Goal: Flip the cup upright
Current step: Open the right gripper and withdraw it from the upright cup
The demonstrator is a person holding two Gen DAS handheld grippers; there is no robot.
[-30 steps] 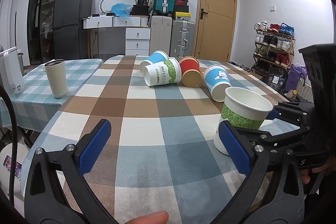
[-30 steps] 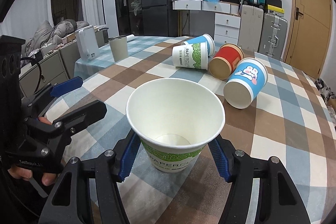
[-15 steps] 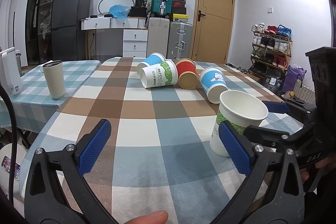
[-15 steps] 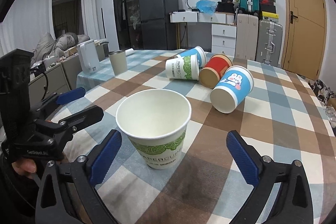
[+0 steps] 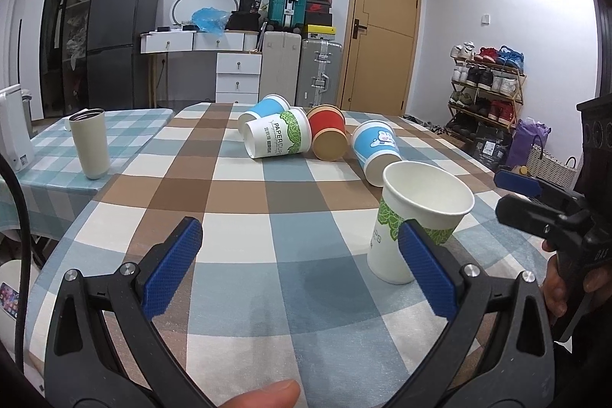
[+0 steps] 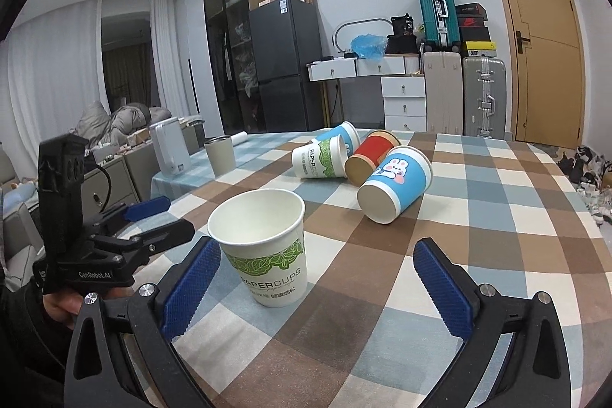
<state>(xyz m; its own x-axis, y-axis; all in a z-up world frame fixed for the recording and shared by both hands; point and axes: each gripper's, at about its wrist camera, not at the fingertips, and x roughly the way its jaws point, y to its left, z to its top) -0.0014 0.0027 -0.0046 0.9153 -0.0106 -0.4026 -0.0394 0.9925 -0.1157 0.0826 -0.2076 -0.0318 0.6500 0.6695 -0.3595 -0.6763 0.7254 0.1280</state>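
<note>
A white paper cup with a green leaf band [image 6: 266, 247] stands upright on the checked tablecloth [image 6: 478, 217], and shows in the left wrist view [image 5: 417, 217] too. My right gripper [image 6: 315, 287] is open and empty, pulled back just behind the cup. My left gripper [image 5: 298, 266] is open and empty, to the left of the cup. Several cups lie on their sides farther back: a blue rabbit cup [image 6: 396, 184], a red cup [image 6: 373, 157], a white and green cup [image 6: 319, 161] and a blue cup [image 6: 344, 136].
A beige tumbler [image 5: 91, 142] stands on the adjoining table at the left, beside a white appliance [image 5: 13, 129]. Behind the table are a fridge [image 5: 120, 29], drawers, suitcases, a door and a shoe rack [image 5: 485, 79].
My right gripper opened, let go of the upright white and green cup and drew back from it. The cup stays standing. The left gripper stayed open and shifted only slightly.
</note>
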